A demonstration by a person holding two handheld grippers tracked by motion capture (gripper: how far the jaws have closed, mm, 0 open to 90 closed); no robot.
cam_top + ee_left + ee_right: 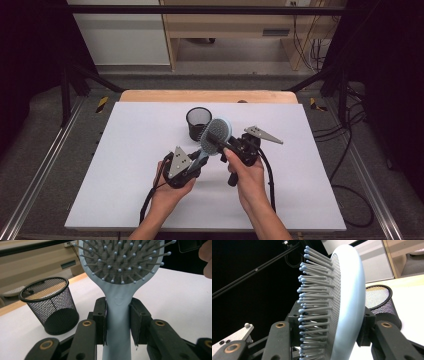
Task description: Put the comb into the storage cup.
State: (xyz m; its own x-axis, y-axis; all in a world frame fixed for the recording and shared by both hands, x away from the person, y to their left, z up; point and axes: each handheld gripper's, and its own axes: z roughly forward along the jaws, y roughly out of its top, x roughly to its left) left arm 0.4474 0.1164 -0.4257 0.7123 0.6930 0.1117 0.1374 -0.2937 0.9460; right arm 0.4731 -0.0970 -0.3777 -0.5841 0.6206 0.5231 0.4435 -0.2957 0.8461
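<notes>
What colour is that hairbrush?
Pale blue, with a grey bristle pad; the hairbrush shows best in the left gripper view.

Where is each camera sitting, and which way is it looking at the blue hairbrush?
High view: above the person's side, looking forward and down at the table; both hands, left gripper and right gripper show.
Left gripper view: on the left gripper, looking along its jaws, clamped on the hairbrush handle.
Right gripper view: on the right gripper, seeing the brush head edge-on between its jaws.
All three share the hairbrush and the mesh cup.
</notes>
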